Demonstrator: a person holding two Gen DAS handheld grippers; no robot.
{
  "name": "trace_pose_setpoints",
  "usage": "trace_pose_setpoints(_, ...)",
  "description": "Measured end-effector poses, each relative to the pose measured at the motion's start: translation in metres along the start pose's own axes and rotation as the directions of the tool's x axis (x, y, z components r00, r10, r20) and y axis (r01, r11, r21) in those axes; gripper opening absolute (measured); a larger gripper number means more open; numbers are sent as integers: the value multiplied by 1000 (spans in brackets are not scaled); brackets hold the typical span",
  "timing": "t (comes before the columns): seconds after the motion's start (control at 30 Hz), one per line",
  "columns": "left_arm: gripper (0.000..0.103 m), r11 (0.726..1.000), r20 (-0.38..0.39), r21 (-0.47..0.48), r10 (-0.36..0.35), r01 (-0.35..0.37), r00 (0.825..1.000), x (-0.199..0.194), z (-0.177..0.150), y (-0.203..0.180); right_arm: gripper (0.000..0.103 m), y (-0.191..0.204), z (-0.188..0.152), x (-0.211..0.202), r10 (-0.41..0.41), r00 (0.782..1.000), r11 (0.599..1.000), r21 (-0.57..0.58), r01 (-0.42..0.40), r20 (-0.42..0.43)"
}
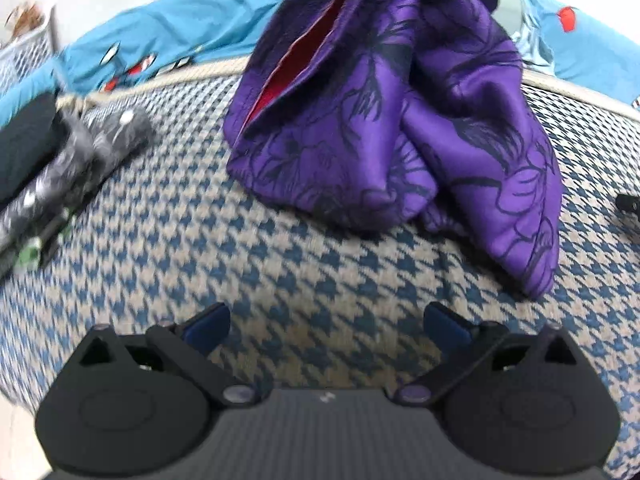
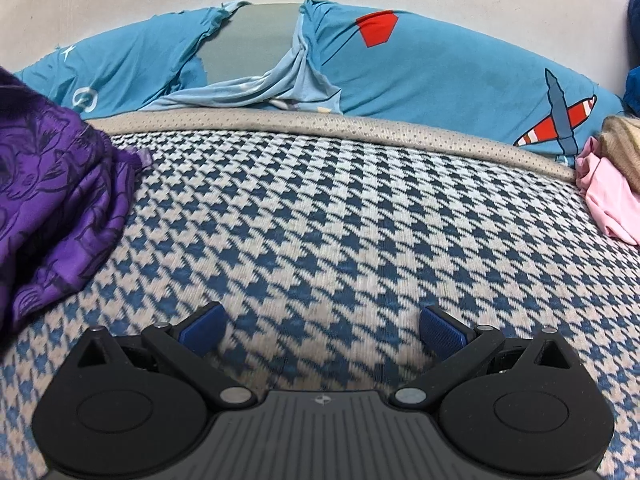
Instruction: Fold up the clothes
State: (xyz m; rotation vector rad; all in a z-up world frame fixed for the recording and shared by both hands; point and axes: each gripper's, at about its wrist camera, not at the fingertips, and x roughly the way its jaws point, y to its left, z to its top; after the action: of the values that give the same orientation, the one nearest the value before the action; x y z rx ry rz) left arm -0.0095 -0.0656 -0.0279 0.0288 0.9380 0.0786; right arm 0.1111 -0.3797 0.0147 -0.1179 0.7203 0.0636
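A purple garment (image 1: pixel 400 120) with a dark flower print and a red lining hangs from above the frame, its lower end resting bunched on the blue-and-cream houndstooth bedcover (image 1: pixel 280 272). What holds it up is out of view. My left gripper (image 1: pixel 326 326) is open just above the cover, in front of the garment, with nothing between its fingers. In the right wrist view the same purple garment (image 2: pixel 56 208) lies at the far left. My right gripper (image 2: pixel 322 326) is open over bare houndstooth cover (image 2: pixel 340 220), to the right of the garment.
Folded dark patterned clothes (image 1: pixel 60 176) are stacked at the left of the bed. A pink and beige clothes pile (image 2: pixel 612 184) sits at the right edge. Turquoise pillows with plane prints (image 2: pixel 440 72) line the back against a pale wall. A wire basket (image 1: pixel 24 52) stands far left.
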Motion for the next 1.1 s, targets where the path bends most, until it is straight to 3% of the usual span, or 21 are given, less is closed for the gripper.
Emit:
trace_pose_setpoints(0.4,103,997,-22,-63,50,-51,999,-25,-19,6,103,19,-1,-30,84,994,996,-10,-85,-72)
trace_pose_setpoints(1.1,103,993,1,-95,76,-76,997,-64,-25,-5,103,80,-15,-88,173,984,983,-49,-176,-50)
